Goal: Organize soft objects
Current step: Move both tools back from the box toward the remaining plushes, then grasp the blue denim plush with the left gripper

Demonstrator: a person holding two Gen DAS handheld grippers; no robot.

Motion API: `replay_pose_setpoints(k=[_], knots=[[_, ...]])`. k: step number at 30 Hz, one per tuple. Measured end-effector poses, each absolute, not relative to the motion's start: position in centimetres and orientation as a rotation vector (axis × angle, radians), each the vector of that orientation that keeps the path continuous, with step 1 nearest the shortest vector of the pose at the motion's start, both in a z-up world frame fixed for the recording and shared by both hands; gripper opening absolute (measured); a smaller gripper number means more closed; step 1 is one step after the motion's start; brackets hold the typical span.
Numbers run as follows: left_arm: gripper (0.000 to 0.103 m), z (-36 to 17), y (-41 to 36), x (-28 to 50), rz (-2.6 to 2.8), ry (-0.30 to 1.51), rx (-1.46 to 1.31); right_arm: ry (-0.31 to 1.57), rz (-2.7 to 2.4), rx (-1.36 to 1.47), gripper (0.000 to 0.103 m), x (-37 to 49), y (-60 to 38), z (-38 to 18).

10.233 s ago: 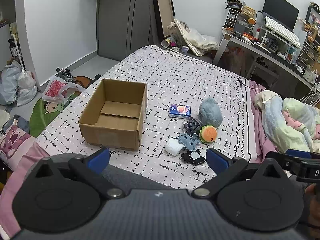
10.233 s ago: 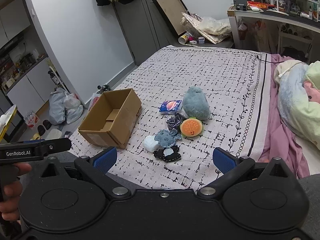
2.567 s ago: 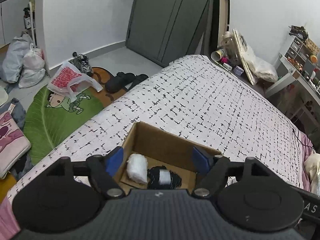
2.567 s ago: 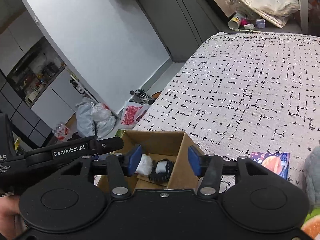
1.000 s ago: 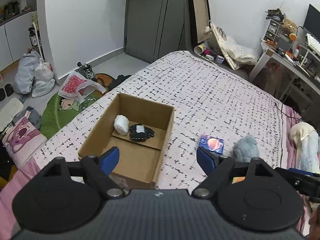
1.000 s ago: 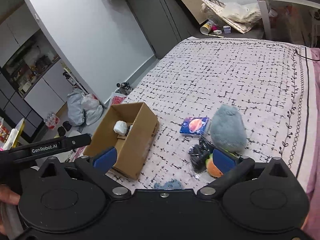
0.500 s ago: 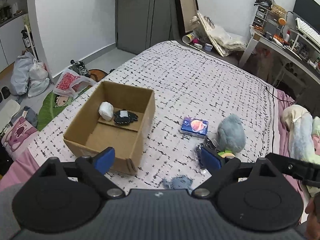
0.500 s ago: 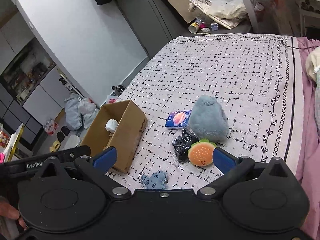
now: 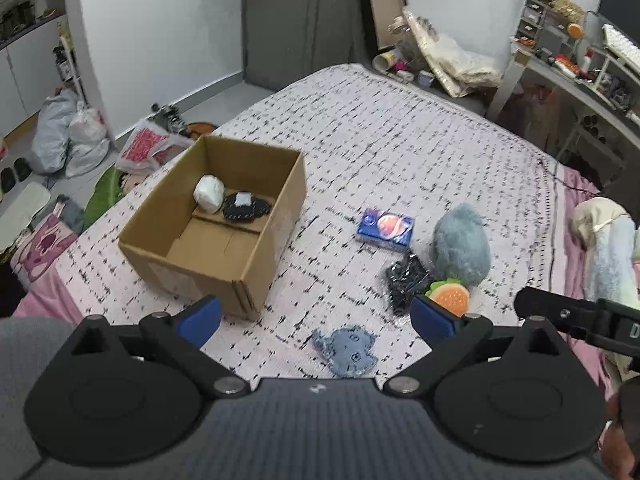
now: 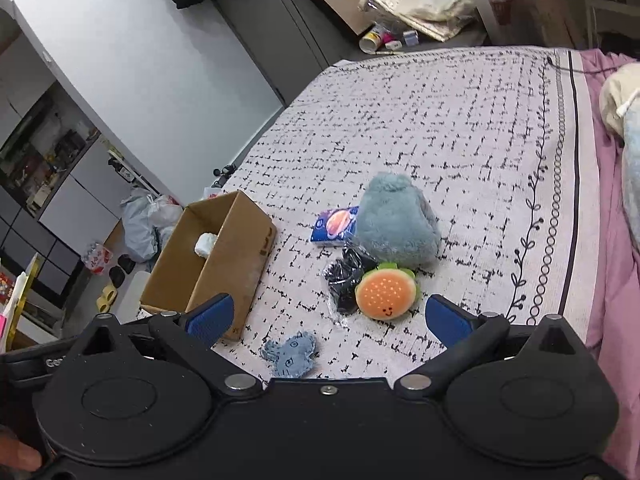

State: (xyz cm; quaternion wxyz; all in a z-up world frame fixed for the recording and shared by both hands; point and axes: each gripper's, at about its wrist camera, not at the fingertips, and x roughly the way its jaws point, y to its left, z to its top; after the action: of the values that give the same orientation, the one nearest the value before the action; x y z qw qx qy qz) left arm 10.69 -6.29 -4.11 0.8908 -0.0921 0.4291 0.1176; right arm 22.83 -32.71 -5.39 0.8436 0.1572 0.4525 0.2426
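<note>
A cardboard box (image 9: 256, 256) (image 10: 240, 256) stands on the bed and holds a white soft lump (image 9: 209, 193) (image 10: 206, 244) and a black pouch (image 9: 244, 206). Loose on the bedspread lie a flat blue plush (image 9: 347, 350) (image 10: 291, 354), a burger plush (image 9: 450, 296) (image 10: 386, 290), a black bagged item (image 9: 406, 276) (image 10: 345, 276), a grey-blue plush (image 9: 460, 244) (image 10: 396, 226) and a blue packet (image 9: 385, 227) (image 10: 335, 226). My left gripper (image 9: 316, 318) hovers over the flat blue plush, its jaws opening with nothing between them. My right gripper (image 10: 327, 318) is open and empty, near the burger plush.
The bed drops off at the left to a floor with bags (image 9: 68, 136) and a green mat. A desk (image 9: 568, 76) stands at the far right. A rolled blanket (image 9: 608, 248) lies at the right edge of the bed.
Both grippers have drawn back from the box toward the loose toys, which now sit closer and lower in both views. The left jaws have spread wider.
</note>
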Motion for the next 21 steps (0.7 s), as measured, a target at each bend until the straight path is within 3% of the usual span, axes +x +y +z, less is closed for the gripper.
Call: replay_pose_setpoints(k=[21], knots=[[0.097, -10.7, -7.1, 13.5, 0.244, 0.995, -0.325, 1.071, 0.409, 0.404, 0.102, 25.3, -32.7, -9.7]])
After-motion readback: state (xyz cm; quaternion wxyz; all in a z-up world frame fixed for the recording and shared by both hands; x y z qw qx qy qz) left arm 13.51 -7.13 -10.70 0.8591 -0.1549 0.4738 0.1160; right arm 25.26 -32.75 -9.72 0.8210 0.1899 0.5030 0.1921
